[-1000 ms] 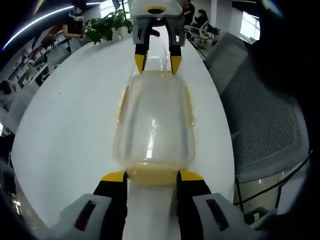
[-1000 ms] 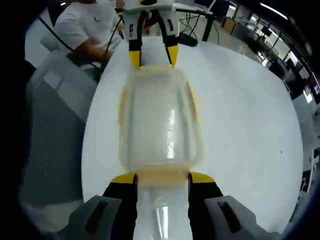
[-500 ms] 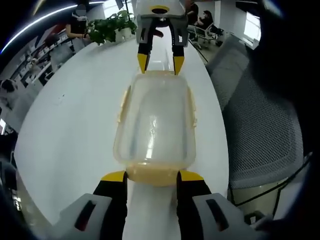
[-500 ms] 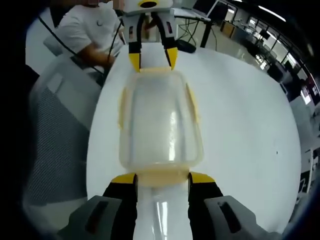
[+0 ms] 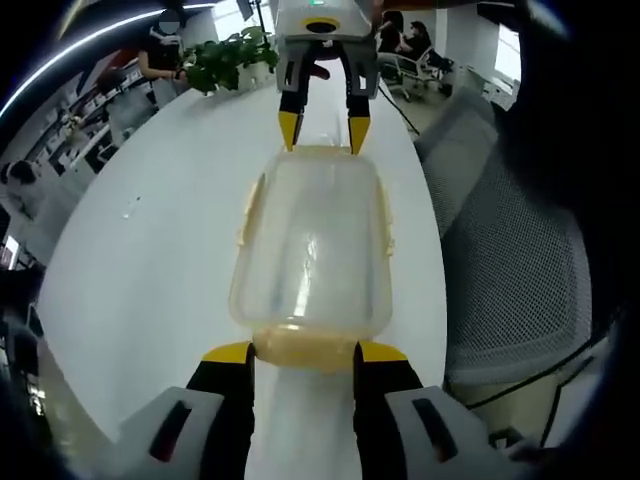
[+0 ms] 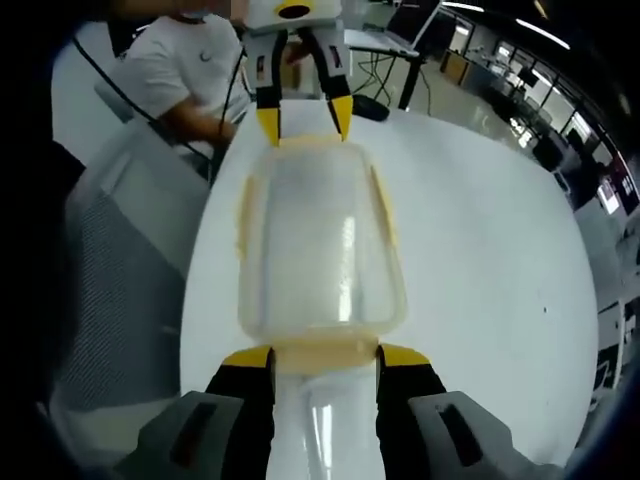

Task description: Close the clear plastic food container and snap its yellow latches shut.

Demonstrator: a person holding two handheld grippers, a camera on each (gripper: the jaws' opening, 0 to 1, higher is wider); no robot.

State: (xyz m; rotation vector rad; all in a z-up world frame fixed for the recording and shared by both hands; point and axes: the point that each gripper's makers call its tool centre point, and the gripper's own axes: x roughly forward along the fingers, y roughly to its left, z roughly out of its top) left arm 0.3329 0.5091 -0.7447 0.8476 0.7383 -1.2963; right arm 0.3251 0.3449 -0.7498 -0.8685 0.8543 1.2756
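Observation:
The clear plastic container [image 5: 312, 245] with its lid on hangs lengthwise between my two grippers, above the white table [image 5: 140, 240]. My left gripper [image 5: 305, 352] is shut on the yellow latch at the container's near end. At the far end my right gripper [image 5: 322, 128] grips the opposite end. In the right gripper view the same container [image 6: 318, 240] runs from my right gripper [image 6: 325, 355], shut on its yellow end latch, to my left gripper [image 6: 300, 120] at the top. Yellow side latches [image 6: 385, 205] lie flat along the long sides.
A grey mesh chair [image 5: 510, 240] stands beside the table's edge, and is also in the right gripper view [image 6: 110, 290]. A person in a white shirt [image 6: 180, 70] sits behind the left gripper. A potted plant [image 5: 225, 55] stands at the table's far end.
The table has dropped further below in both views, so both grippers have risen with the container between them. Both grips are unchanged.

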